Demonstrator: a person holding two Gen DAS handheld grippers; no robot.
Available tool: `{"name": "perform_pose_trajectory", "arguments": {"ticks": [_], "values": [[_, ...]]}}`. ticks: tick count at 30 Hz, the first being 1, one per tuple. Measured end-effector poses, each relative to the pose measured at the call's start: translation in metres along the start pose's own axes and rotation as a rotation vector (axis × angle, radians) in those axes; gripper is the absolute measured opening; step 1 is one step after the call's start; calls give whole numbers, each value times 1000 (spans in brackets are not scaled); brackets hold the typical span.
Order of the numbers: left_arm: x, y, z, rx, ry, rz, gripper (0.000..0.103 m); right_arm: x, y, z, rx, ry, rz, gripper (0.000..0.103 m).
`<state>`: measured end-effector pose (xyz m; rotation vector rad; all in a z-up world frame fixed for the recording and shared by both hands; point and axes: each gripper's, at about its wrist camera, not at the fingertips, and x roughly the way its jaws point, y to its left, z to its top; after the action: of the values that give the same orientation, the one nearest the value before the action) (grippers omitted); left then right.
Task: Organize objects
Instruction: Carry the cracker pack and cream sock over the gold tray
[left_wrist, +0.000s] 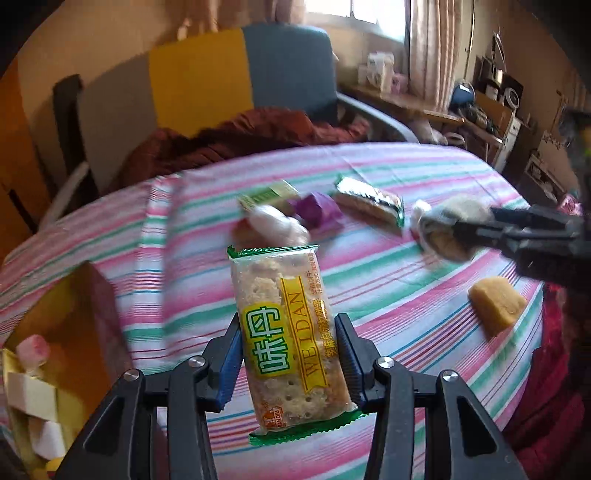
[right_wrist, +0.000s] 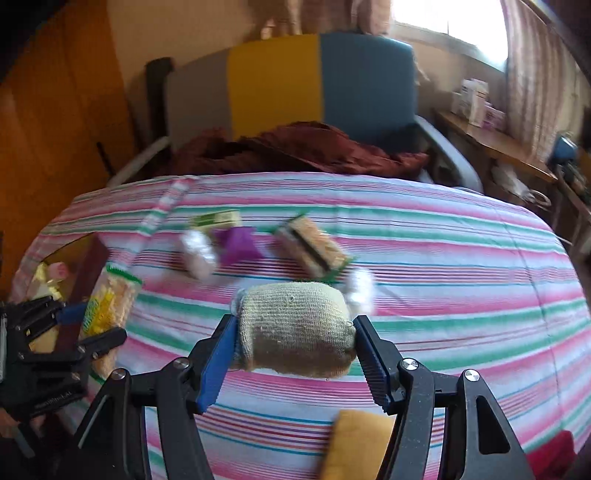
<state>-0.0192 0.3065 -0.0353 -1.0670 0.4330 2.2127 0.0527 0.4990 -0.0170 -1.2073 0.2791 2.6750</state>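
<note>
My left gripper (left_wrist: 289, 320) is shut on a clear cracker packet (left_wrist: 275, 284) with a green and yellow label, and holds it upright above the striped tablecloth (left_wrist: 406, 295). In the right wrist view the same packet (right_wrist: 110, 302) shows at the left in that gripper (right_wrist: 105, 334). My right gripper (right_wrist: 294, 321) is shut on a beige knitted roll (right_wrist: 295, 321), lifted off the cloth. The left wrist view shows that roll (left_wrist: 447, 229) at the right, in the right gripper (left_wrist: 476, 230).
On the cloth lie a purple wrapped piece (left_wrist: 317, 210), a foil sandwich-cracker pack (left_wrist: 369, 201), a white wrapped piece (left_wrist: 277, 225), a small green-yellow pack (left_wrist: 267, 195) and a yellow block (left_wrist: 496, 304). An open box (left_wrist: 74, 314) with several items sits at the left edge. A chair (right_wrist: 317, 85) stands behind.
</note>
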Motion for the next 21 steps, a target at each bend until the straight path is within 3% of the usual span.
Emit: {"name": "perform_pose_trajectory", "arguments": {"ticks": [9, 21], "values": [[-42, 46, -14, -57, -70, 71, 48, 12, 56, -10, -70, 44, 100, 64], [-63, 116, -48, -242, -70, 72, 48, 15, 147, -8, -123, 58, 233, 64]]}}
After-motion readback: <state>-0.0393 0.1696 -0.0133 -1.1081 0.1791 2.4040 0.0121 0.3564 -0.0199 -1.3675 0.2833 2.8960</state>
